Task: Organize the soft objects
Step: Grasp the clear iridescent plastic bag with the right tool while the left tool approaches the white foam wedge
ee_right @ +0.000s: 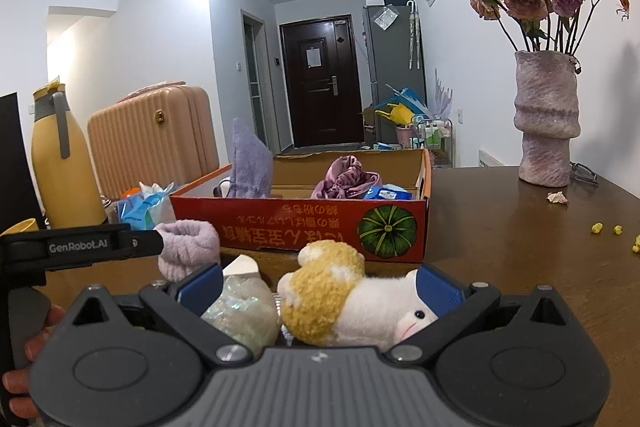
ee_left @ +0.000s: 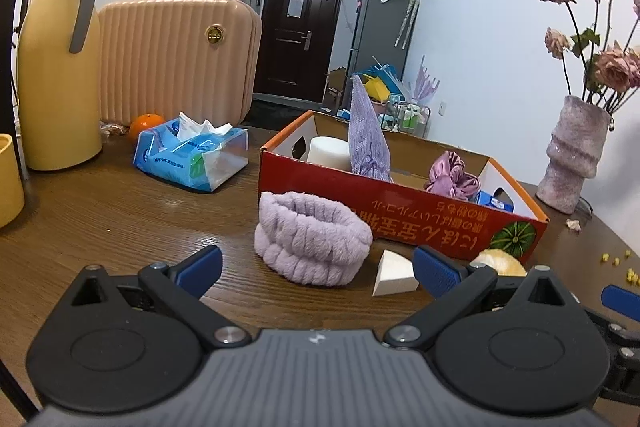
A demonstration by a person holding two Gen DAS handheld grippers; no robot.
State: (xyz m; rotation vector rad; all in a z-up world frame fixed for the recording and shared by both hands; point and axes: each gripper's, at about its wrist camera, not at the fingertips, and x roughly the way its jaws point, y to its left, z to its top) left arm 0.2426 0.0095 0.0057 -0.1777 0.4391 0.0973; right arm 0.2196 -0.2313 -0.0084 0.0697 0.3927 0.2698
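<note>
Dark wooden table (ee_left: 120,203) facing a hallway door (ee_left: 300,31) — red cardboard box (ee_left: 360,187) at centre. Left gripper (ee_left: 316,267) hovers low, jaws wide, lilac headband (ee_left: 312,243) at its 12 o'clock. Right gripper (ee_right: 318,287) spread around a plush toy (ee_right: 344,303) — contact uncertain.

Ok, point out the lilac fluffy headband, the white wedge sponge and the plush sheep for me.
lilac fluffy headband (ee_left: 312,239), left wrist view, on its front outer wall.
white wedge sponge (ee_left: 394,273), left wrist view, on its front face.
plush sheep (ee_right: 340,299), right wrist view, on its body, where yellow wool meets white.
</note>
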